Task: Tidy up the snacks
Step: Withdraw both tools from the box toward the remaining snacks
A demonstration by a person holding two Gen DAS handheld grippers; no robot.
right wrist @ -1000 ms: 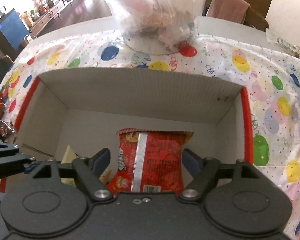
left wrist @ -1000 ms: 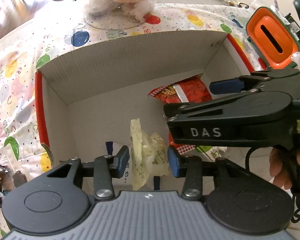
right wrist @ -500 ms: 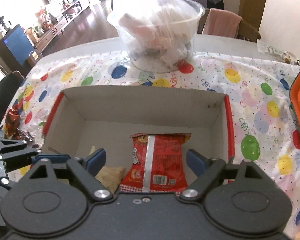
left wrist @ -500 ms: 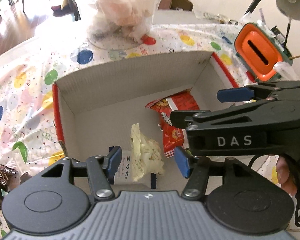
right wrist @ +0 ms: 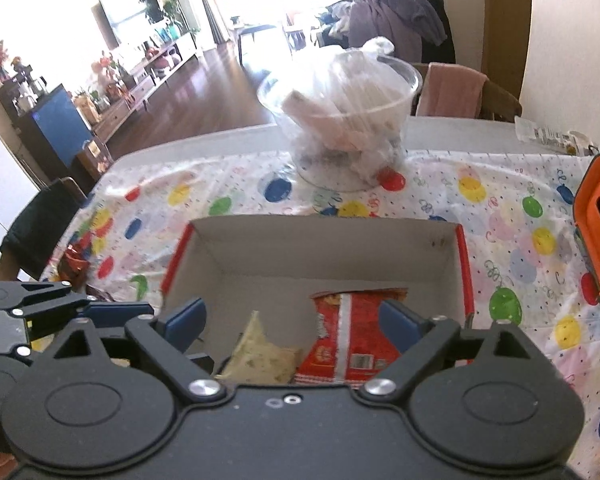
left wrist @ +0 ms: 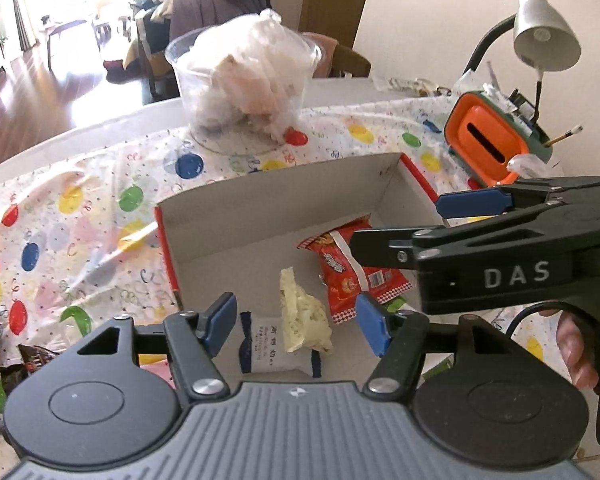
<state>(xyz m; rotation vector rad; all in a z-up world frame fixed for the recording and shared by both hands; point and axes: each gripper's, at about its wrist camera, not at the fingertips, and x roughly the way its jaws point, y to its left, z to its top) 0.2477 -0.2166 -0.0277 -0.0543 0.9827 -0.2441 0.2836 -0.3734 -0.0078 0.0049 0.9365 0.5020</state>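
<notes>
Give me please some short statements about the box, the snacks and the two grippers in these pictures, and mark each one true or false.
1. The red snack packet lies inside the cardboard box. True.
2. The left gripper is shut on the pale yellow packet. False: its jaws stand open and hold nothing; the packet lies in the box.
3. The clear plastic tub stands on the tablecloth beyond the box. True.
4. The right gripper holds the red snack packet. False: it is open and empty.
5. The orange container sits inside the box. False: it stands on the table outside it.
</notes>
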